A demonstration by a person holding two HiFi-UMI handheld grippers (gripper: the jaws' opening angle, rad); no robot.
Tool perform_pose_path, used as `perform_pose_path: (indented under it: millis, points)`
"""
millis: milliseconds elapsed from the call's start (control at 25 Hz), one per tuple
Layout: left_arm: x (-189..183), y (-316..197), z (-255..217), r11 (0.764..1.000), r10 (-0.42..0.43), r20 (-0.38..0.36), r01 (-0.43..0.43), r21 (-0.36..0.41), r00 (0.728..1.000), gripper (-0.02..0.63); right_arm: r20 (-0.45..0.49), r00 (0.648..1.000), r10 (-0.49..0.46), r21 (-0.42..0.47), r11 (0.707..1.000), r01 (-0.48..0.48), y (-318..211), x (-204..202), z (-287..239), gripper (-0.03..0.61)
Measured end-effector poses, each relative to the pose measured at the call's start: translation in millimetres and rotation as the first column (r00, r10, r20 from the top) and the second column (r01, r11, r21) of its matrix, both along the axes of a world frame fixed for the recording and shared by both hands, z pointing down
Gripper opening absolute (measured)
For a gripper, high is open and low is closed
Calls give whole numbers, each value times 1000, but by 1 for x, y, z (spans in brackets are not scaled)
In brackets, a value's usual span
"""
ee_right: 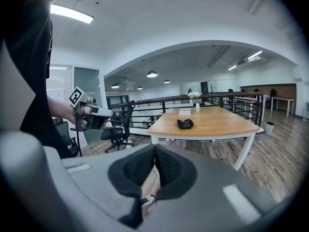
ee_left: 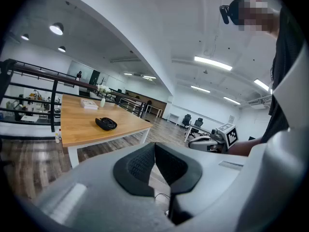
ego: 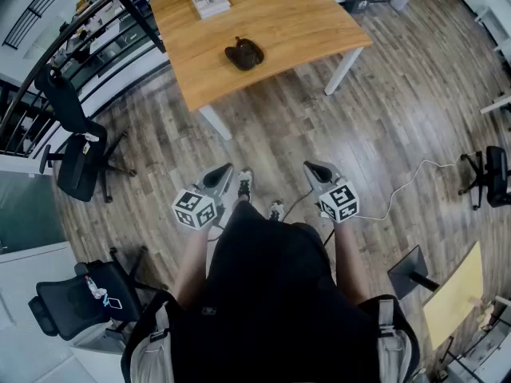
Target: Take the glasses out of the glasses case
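Walk up to the smooth wooden table (ego: 303, 22) first. The glasses case (ego: 244, 54) sits near its middle, well apart from you. It looks dark, small and rounded. Your left gripper (ego: 226, 168) and right gripper (ego: 311, 166) are both pressed together, holding nothing. Spread them before you reach.

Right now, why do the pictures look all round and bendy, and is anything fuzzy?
Head view: the wide lens bows the floor planks and the table edges. Left gripper view: dark rounded corners, curved ceiling, left fingers slightly soft up close, ceiling lights glaring. Right gripper view: same bulge, right fingers soft, far table sharp.
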State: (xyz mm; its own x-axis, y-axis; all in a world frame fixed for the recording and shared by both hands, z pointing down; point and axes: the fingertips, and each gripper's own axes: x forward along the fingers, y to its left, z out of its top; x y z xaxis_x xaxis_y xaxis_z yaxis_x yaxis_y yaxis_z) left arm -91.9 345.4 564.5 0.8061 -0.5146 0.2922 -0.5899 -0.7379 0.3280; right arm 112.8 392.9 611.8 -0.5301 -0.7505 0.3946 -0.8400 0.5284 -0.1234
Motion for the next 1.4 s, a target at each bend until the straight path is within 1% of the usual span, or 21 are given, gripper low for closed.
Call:
perform_pose_path:
  millis: [240,400,640,1000,1400]
  points:
    - [0,-12,7,1000,12,2,-12,-18,1000,11,0,1000,0,-6,1000,0,-17,-5,-1,3]
    - [5,-28,13,999,30,5,-30,-31,1000,11,-7,1000,2,-18,1000,-2,-29,-5,0,3]
    - [2,-56,17,998,41,6,-41,-44,999,11,-5,1000,15,-32,999,-15,-57,-7,0,3]
    - [-10,-120,21,996,58,0,-58,-69,998,11,-21,999,30,-43,999,-31,-122,-21,-2,3]
    - [-11,-193,22,990,124,-13,-125,-60,992,11,-67,994,88,-42,995,-90,-186,-27,-3,3]
